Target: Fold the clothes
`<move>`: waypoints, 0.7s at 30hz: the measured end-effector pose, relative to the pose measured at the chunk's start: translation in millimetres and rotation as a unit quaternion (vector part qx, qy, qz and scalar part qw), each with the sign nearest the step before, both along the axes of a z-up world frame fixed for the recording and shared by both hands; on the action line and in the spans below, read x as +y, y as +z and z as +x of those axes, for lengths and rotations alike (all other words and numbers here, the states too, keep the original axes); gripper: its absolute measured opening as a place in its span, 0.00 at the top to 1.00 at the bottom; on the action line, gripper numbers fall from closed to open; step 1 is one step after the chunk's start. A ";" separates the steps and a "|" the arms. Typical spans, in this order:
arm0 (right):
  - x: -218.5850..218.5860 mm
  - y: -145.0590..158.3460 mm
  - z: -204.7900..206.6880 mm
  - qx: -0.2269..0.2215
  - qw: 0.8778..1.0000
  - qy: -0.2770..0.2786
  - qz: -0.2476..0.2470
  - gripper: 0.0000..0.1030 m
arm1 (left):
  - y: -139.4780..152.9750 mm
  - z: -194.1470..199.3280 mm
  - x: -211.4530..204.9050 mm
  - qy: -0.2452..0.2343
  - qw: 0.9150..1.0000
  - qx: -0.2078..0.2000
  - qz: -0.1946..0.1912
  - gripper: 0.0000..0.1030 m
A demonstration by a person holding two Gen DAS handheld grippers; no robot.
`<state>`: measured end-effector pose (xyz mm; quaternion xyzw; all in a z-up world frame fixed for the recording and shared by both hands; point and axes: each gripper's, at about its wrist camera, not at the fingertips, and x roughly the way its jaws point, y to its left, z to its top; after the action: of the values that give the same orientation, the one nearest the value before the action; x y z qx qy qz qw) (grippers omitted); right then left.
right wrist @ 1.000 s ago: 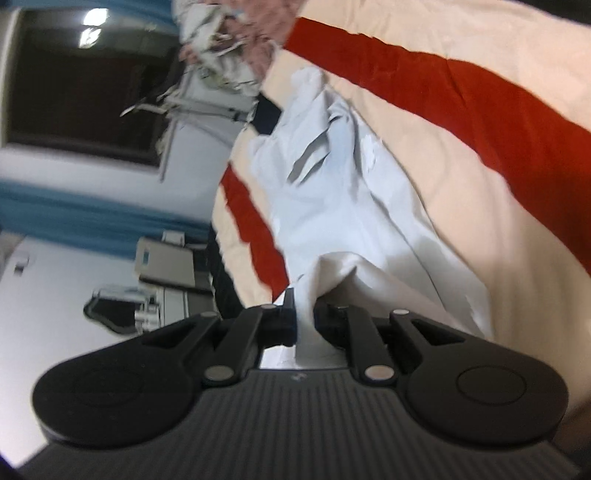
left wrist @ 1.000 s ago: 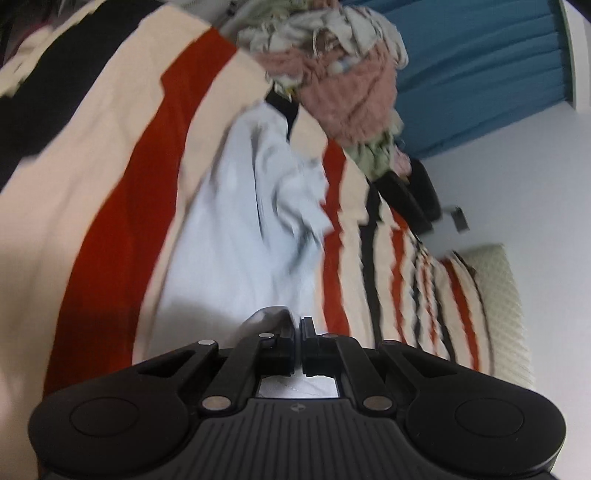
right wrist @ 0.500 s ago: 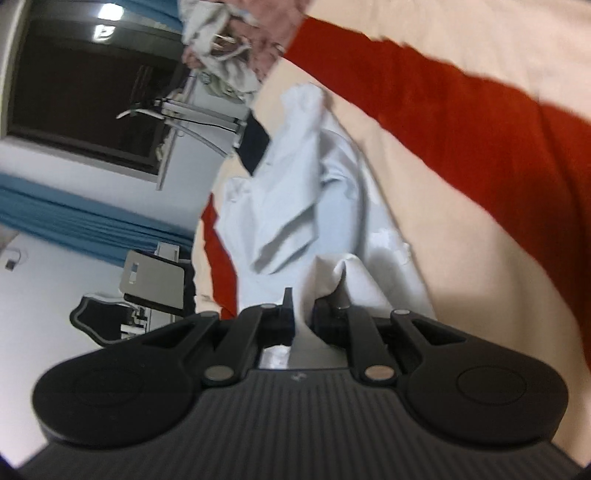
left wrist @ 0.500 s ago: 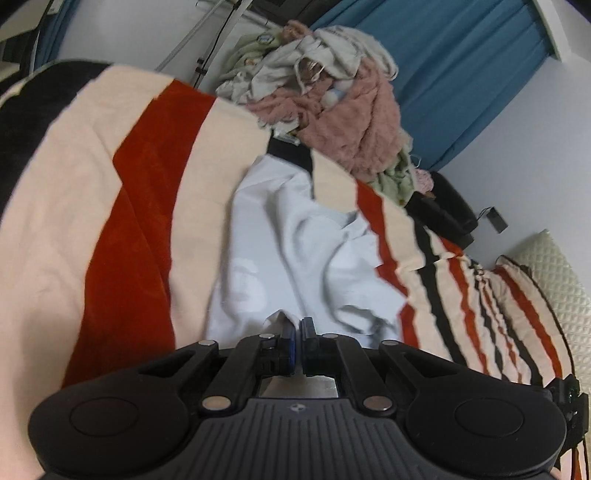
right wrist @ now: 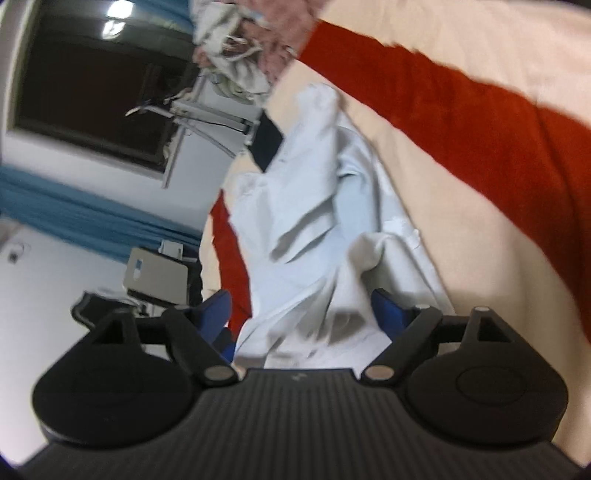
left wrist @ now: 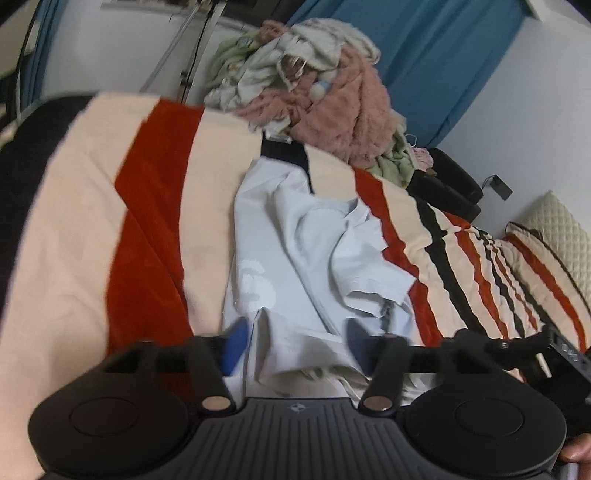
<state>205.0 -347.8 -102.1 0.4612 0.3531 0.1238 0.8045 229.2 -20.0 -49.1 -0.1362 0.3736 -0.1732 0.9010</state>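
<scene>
Both grippers' fingers (left wrist: 236,341) were spread apart over the rumpled pale T-shirt (left wrist: 295,251) at 12 o'clock; regripping seemed needed.

Soft, even indoor light, with two ceiling lamps (right wrist: 112,18) reflected in a dark window (right wrist: 96,88). Fisheye curvature bends the edges and darkens the corners. Motion blur smears both views, most strongly the near blue fingertips (left wrist: 233,345). Shadows stay faint.

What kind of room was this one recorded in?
Most likely a bedroom: a striped blanket covers a bed, a quilted pillow lies at its far end, and blue curtains hang behind a pile of clothes.
</scene>
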 end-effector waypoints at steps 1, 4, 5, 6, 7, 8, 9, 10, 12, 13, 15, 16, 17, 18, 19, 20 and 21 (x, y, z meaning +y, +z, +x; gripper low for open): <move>3.0 10.0 -8.3 -0.017 0.999 0.004 -0.027 0.17 | 7.1 -9.1 -0.3 -0.001 1.000 -0.013 0.010 0.22; 14.6 40.3 -37.0 -0.073 0.988 0.005 -0.138 0.17 | 28.0 -40.5 -3.8 -0.011 0.998 -0.051 0.044 0.21; 19.2 48.1 -48.1 -0.091 0.980 0.001 -0.176 0.17 | 34.2 -50.8 -5.5 -0.015 0.996 -0.063 0.056 0.20; 23.9 55.4 -59.4 -0.109 0.971 -0.004 -0.214 0.17 | 39.2 -60.6 -6.7 -0.016 0.995 -0.076 0.066 0.20; 28.2 60.8 -67.4 -0.125 0.962 -0.007 -0.242 0.17 | 43.4 -70.5 -7.5 -0.017 0.993 -0.089 0.073 0.20; 31.6 65.1 -75.3 -0.139 0.954 -0.006 -0.264 0.17 | 46.9 -79.3 -7.4 -0.014 0.992 -0.097 0.076 0.18; 34.0 66.1 -80.4 -0.144 0.951 -0.008 -0.274 0.19 | 50.1 -87.9 -7.1 -0.012 0.991 -0.105 0.077 0.17; 36.3 66.3 -84.6 -0.147 0.948 -0.009 -0.281 0.19 | 52.0 -96.2 -6.4 -0.006 0.991 -0.111 0.079 0.17; 40.8 66.7 -93.2 -0.154 0.943 -0.012 -0.295 0.19 | 51.4 -113.8 -2.7 0.016 0.989 -0.122 0.082 0.17; 43.1 66.8 -97.5 -0.157 0.940 -0.014 -0.302 0.19 | 50.8 -122.6 -0.7 0.028 0.988 -0.127 0.084 0.16; 47.6 67.2 -106.0 -0.163 0.934 -0.017 -0.316 0.19 | 46.2 -137.1 4.1 0.037 0.987 -0.129 0.089 0.16; 49.9 67.3 -110.3 -0.167 0.932 -0.018 -0.323 0.19 | 43.8 -141.4 5.0 0.035 0.987 -0.127 0.093 0.16; 52.2 67.5 -114.5 -0.170 0.929 -0.020 -0.330 0.19 | 41.6 -145.4 5.4 0.031 0.987 -0.125 0.097 0.16; 54.4 67.7 -118.8 -0.173 0.925 -0.021 -0.336 0.19 | 40.5 -149.0 5.0 0.028 0.986 -0.126 0.102 0.16; 56.7 67.9 -123.1 -0.176 0.922 -0.023 -0.343 0.19 | 39.7 -152.5 4.3 0.025 0.986 -0.126 0.105 0.16; 59.0 68.0 -127.4 -0.179 0.919 -0.024 -0.350 0.19 | 39.2 -154.8 4.8 0.022 0.986 -0.127 0.106 0.16; 61.2 68.2 -131.6 -0.182 0.916 -0.026 -0.357 0.19 | 39.5 -157.1 4.6 0.021 0.986 -0.128 0.104 0.16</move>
<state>73.3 -286.6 -33.9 0.1220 0.2088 0.0508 0.9690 72.1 -15.4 -9.6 -0.0257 0.2682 -0.1306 0.9541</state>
